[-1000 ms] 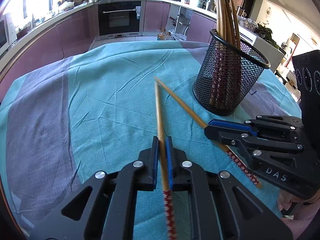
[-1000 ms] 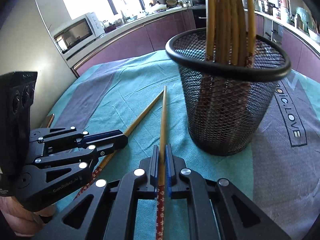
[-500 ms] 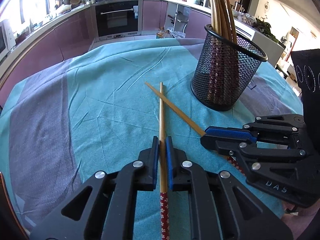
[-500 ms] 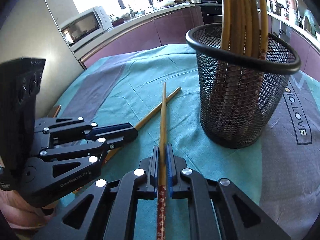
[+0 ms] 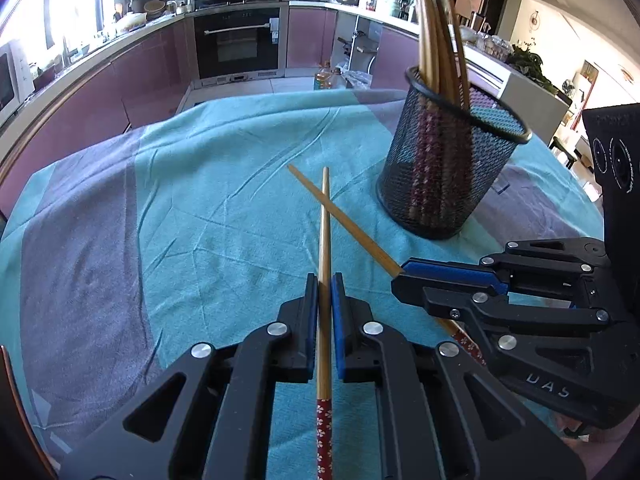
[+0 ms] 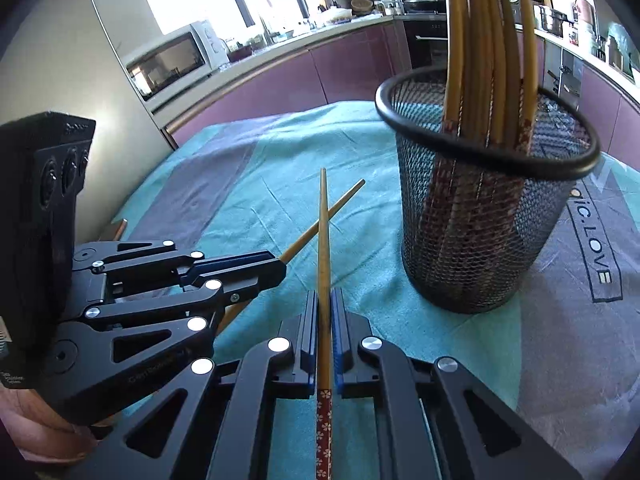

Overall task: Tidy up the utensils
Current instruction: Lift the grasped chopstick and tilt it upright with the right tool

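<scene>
My left gripper (image 5: 325, 280) is shut on a bamboo chopstick (image 5: 325, 232) with a red flowered handle, which points forward over the teal cloth. My right gripper (image 5: 400, 276) comes in from the right, shut on a second chopstick (image 5: 348, 224). The two sticks cross near their tips. In the right wrist view my right gripper (image 6: 325, 296) clamps its chopstick (image 6: 323, 232), and my left gripper (image 6: 280, 266) holds the other chopstick (image 6: 340, 204) from the left. A black mesh cup (image 5: 452, 184) (image 6: 480, 232) stands upright to the right of both tips and holds several chopsticks.
A teal and grey cloth (image 5: 192, 208) covers the table. A person's hand (image 6: 48, 436) grips the left tool. The table's wooden edge (image 6: 118, 228) shows at the left. Purple kitchen cabinets, an oven (image 5: 238, 42) and a microwave (image 6: 172, 60) lie beyond the table.
The chopstick tips, which met at their ends, now cross each other. The mesh cup looks a little farther from both grippers. Both grippers stay shut on their sticks.
</scene>
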The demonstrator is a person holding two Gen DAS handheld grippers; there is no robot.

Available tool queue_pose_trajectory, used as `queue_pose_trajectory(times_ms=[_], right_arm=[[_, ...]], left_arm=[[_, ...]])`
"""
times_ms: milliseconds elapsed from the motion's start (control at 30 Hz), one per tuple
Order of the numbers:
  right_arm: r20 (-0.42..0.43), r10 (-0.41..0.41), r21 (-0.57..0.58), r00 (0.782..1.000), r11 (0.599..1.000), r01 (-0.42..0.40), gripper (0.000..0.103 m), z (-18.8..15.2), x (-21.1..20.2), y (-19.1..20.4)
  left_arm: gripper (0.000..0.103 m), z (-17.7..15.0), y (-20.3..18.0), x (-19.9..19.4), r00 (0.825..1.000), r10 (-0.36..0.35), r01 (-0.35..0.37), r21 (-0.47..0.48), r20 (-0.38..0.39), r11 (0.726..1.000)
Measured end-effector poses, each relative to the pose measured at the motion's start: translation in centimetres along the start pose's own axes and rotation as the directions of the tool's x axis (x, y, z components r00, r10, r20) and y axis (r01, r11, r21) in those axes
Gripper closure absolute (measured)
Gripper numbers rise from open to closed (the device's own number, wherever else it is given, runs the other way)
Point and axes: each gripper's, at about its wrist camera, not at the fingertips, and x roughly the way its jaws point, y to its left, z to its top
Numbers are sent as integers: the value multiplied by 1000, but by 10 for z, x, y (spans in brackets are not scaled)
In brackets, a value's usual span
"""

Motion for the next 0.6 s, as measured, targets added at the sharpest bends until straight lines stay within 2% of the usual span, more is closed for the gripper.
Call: queue_pose_trajectory(times_ms=[600], right_arm=[[141,40,-16,989,999,-38,97,7,-55,2]], left_arm=[[95,13,2,-54,990,-86,89,-23,108,996]])
